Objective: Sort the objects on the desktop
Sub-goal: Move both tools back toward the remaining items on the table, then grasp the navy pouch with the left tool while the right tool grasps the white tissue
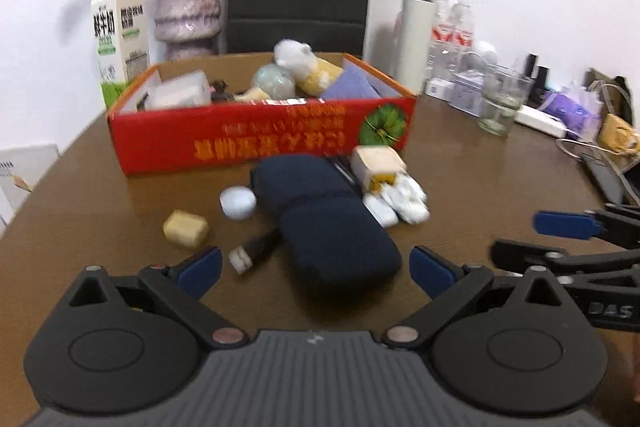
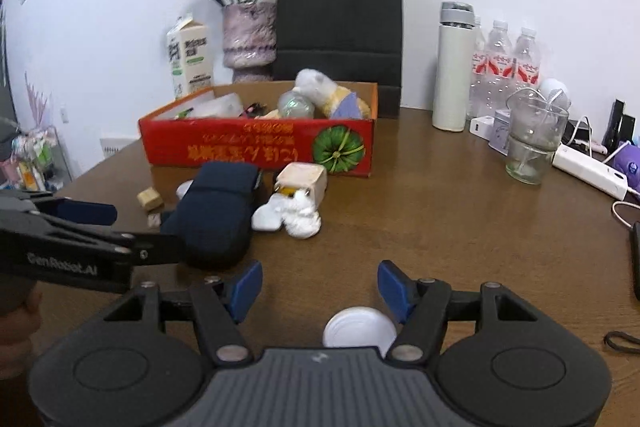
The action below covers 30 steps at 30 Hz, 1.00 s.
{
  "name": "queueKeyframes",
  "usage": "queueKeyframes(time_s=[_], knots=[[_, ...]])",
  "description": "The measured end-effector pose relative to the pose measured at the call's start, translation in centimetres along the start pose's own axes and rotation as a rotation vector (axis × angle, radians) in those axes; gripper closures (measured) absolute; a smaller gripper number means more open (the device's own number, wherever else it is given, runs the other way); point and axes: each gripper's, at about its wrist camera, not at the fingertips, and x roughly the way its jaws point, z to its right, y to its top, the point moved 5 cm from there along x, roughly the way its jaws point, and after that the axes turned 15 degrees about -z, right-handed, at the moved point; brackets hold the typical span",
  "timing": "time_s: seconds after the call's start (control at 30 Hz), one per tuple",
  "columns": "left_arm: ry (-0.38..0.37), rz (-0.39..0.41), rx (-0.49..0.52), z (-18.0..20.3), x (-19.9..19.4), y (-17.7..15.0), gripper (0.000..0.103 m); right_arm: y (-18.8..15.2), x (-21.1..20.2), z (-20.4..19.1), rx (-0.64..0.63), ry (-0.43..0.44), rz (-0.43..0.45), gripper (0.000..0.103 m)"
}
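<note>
1. The red box (image 2: 260, 147) on the brown surface (image 2: 440, 227) holds a plush toy (image 2: 320, 87), a greenish ball (image 2: 295, 105) and a purple card (image 2: 346, 107).
2. A dark pouch (image 1: 324, 219) lies before the box.
3. Left tongs (image 1: 316, 267) gape empty by the pouch.
4. Right tongs (image 2: 320, 287) gape empty over a white lid (image 2: 356, 327).

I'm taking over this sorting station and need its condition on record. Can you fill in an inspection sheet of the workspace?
Surface: brown wooden table, partly bare.
Job's things: red box already holds several items; navy pouch, tan block, white cap and a tipped beige box lie in front of it.
Clutter: thermos, water bottles, glass, milk carton, vase.
Grippers: left gripper open, empty; right gripper open, empty, white lid below it.
Cables: white cable at right edge.
Surroundings: white wall, black paper bag.
</note>
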Motion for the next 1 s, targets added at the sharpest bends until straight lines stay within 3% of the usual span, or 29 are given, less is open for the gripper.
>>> queueKeyframes(time_s=[0.17, 0.23, 0.37, 0.47, 0.5, 0.77, 0.87, 1.0], knots=[[-0.026, -0.027, 0.024, 0.3, 2.0, 2.3, 0.003, 2.4, 1.5, 1.4, 0.051, 0.055, -0.001, 0.047], [0.007, -0.037, 0.031, 0.3, 2.7, 2.3, 0.004, 3.7, 3.0, 1.5, 0.06, 0.105, -0.023, 0.057], [-0.042, -0.053, 0.024, -0.2, 2.9, 2.1, 0.004, 6.0, 6.6, 1.3, 0.079, 0.134, -0.093, 0.06], [-0.001, -0.041, 0.031, -0.4, 3.1, 2.6, 0.004, 6.6, 8.1, 0.7, 0.068, 0.169, -0.115, 0.068], [0.009, -0.052, 0.028, -0.5, 3.4, 2.9, 0.004, 6.6, 8.6, 0.6, 0.067, 0.183, -0.121, 0.077], [-0.009, -0.108, 0.008, -0.3, 5.6, 4.6, 0.005, 5.9, 8.1, 2.7, 0.156, 0.186, -0.065, 0.091], [0.028, -0.122, 0.017, 0.4, 6.9, 5.5, 0.011, 6.0, 7.4, 3.4, 0.186, 0.184, -0.033, 0.091], [0.044, -0.144, -0.007, 0.4, 8.0, 6.1, 0.026, 6.1, 7.2, 3.3, 0.18, 0.164, -0.016, 0.091]])
